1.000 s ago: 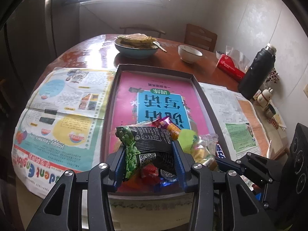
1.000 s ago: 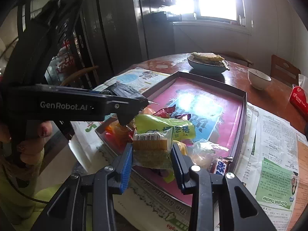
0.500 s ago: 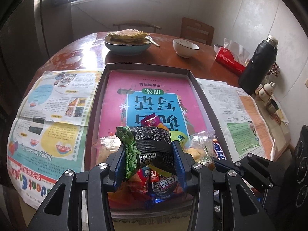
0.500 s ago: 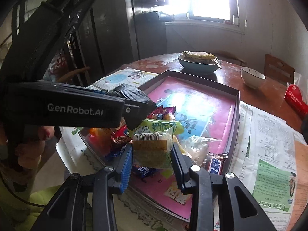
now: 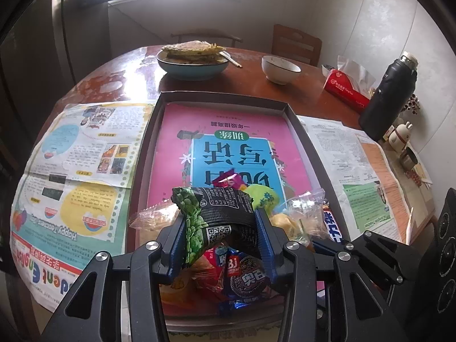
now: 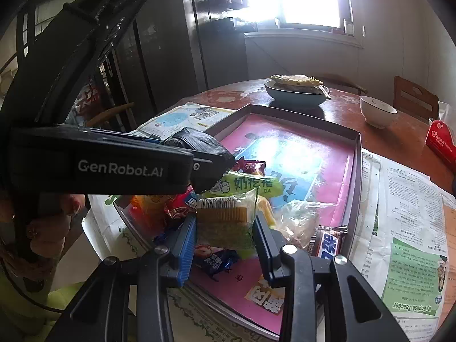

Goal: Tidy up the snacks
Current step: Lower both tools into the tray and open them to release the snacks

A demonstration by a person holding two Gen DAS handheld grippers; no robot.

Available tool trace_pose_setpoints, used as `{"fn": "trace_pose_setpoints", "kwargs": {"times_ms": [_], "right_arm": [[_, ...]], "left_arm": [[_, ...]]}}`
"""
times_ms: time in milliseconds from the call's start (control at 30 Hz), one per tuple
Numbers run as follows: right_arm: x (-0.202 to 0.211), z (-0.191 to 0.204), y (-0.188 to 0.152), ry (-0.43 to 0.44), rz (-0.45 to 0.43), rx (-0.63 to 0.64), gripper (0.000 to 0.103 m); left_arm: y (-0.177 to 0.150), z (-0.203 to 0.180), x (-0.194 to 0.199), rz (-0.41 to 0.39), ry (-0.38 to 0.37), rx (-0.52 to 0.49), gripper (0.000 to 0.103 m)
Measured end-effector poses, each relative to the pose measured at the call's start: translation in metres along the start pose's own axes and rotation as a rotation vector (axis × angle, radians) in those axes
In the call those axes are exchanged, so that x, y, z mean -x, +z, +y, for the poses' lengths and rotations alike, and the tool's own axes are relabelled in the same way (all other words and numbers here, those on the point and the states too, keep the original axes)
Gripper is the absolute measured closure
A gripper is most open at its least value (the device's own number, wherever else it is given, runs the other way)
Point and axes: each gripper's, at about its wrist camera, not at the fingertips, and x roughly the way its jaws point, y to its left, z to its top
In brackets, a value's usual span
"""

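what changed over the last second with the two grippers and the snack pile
The left gripper, shut on the black and green foil snack packet, drew back toward the near end of the brown tray, bringing more of the pile into view beneath it. The right gripper kept its clear-wrapped tan wafer packet almost still. Neither grip changed.
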Motion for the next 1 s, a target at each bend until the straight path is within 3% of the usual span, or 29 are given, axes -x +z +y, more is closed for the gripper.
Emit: {"fn": "trace_pose_setpoints", "kwargs": {"times_ms": [1000], "right_arm": [[-0.0047,-0.0016,-0.0041,0.011,-0.007,-0.001,0.063]], "left_arm": [[0.0015,-0.0053,-0.0081,0.012,-0.001,-0.022,0.057]]}}
